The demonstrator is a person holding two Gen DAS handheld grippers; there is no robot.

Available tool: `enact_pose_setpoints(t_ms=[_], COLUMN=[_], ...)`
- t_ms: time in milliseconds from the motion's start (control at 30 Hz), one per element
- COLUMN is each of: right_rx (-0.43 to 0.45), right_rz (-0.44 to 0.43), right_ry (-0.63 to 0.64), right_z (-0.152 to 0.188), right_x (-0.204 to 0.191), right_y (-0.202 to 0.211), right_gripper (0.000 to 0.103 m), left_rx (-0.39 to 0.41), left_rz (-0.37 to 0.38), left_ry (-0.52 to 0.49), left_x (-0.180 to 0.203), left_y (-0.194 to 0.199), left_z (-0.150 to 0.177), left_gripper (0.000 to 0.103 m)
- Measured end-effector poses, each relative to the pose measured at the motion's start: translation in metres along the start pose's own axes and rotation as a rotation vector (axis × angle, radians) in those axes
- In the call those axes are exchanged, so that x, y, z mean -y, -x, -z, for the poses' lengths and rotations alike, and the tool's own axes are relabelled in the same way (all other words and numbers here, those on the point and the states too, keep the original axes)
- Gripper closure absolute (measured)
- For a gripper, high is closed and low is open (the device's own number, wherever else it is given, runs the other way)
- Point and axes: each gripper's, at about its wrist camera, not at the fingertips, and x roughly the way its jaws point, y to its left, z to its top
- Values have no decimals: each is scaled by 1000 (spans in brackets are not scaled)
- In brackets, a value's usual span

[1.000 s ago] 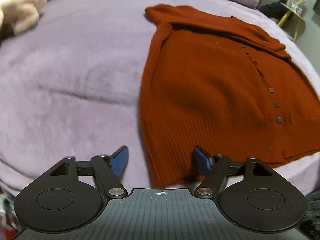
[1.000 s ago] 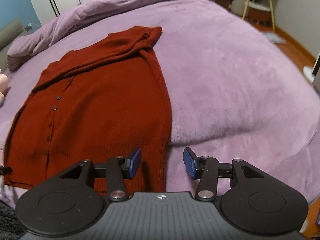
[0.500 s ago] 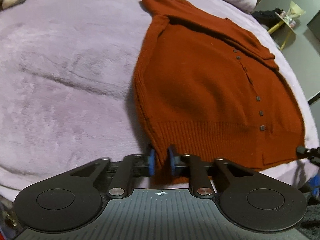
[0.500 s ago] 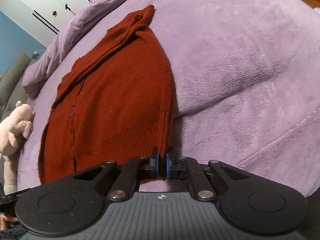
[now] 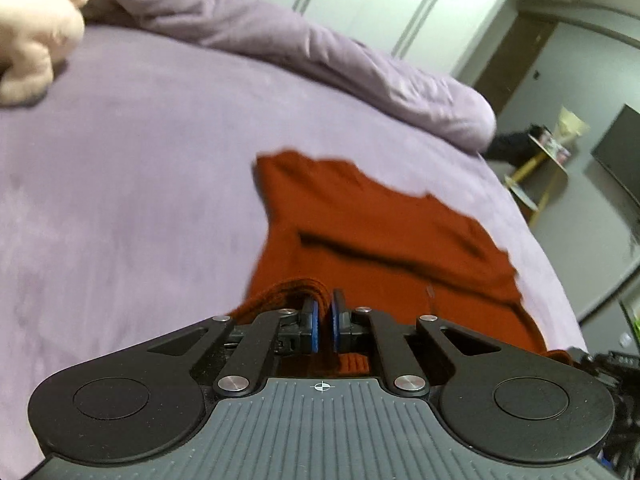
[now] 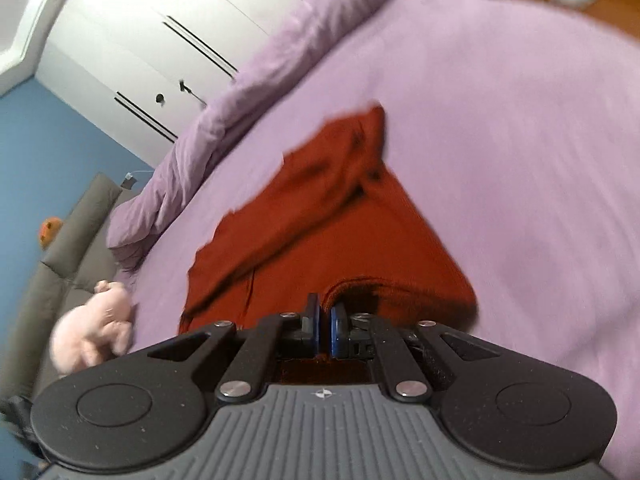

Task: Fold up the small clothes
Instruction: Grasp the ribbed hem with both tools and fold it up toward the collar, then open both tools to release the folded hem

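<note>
Blue-padded fingers [image 5: 313, 326] of the left gripper [image 5: 324, 326] pinched nearly together on a bunched corner of the rust-red cardigan's [image 5: 360, 224] ribbed hem, knit showing in the narrow gap and looping over the top of the pads. Same picture at the right gripper [image 6: 323, 328]: fingers [image 6: 336, 330] closed to a slit on the other hem corner, a raised fold of knit arching just beyond them. Both hem corners lifted off the bed [image 5: 132, 184], with the rest of the cardigan still lying flat toward the rumpled duvet [image 5: 320, 60] at the head end, sleeves folded across the body. Past the cardigan's left edge, well apart from it, a pink plush toy [image 6: 94, 334]. Likely step: carrying the hem up toward the collar for a crosswise fold. Possible trouble from here: thin grip on soft stretchy knit, so a corner slipping out under a fast pull; uneven travel of the two grippers, leaving a skewed fold; dragging instead of lifting, so the whole garment sliding along the fuzzy bed cover and the tucked sleeves coming loose. Motion blur in both views. No brand, label or legible writing anywhere; only a small crosshair mark on each gripper body.
</note>
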Motion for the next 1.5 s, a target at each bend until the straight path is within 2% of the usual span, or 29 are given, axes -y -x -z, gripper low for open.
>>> enact_pose_setpoints(t_ms=[133,233,267,300,367,533,600,667,700,733,767,833,867,967,1033,1067,1167,1200,1367,1433,1500], right_rx=[48,54,58,69,80,-6,-30,-45,-47,-44,-43,-46,-41,-36,-43,-48,-74,-83,-113,-115,-108], right_rz=[114,241,268,279,272,306,318,316,310,310,313,327,325,325,340,342,312,296,271,273,269], right_ry=[124,250,278,308,362,466,481,500,514,533,554,579,584,605,603,585,507,482,464,498,529], right_z=[-21,-25,-26,-26,-24,-23,-22,-20,-19,-18,-17,-15,-14,-13,-15,-18,-26,-29,-35,-32,-28], right_x=[-23,-33,-35,-36,-33,-23,-20,-21,-22,-25,-26,-28,-28,-29,-28,-27,-20,-18,-14,-17,-20], right_y=[-34,-53,-56,-55,-52,-66,-72,-77,-78,-80,-83,-87,-87,-88,-89,-90,-91,-92,-98,-100,-101], right_gripper=[99,95,93,90,67,64,64,64,64,69,80,94,97,97,96,92,86,84,83,85,95], left_rx=[11,7,26,35,23,-54,-92,-108,-109,-108,-108,-96,-94,-100,-115,-117,-124,-130,-162,-177,-186], left_rz=[-89,-127,-139,-134,-109,-96,-106,-78,-71,-65,-69,-86,-84,-65,-68,-66,-52,-53,-36,-24,-3], left_ry=[-47,-60,-80,-103,-146,-247,-261,-271,-284,-307,-328,-350,-347,-338,-337,-333,-307,-301,-358,-359,-349], left_x=[11,9,6,3,-4,-11,-11,-8,-5,-2,1,4,4,2,1,0,-2,-2,7,7,6], left_y=[-32,-43,-42,-41,-43,-67,-80,-87,-89,-90,-92,-95,-96,-95,-98,-100,-103,-105,-113,-116,-117], left_z=[-12,-12,-11,-10,-8,-6,-7,-6,-5,-4,-3,1,2,2,0,-1,-3,-4,-3,-3,-4], left_gripper=[94,79,68,59,54,52,56,58,65,71,83,88,92,91,84,78,64,64,67,72,89])
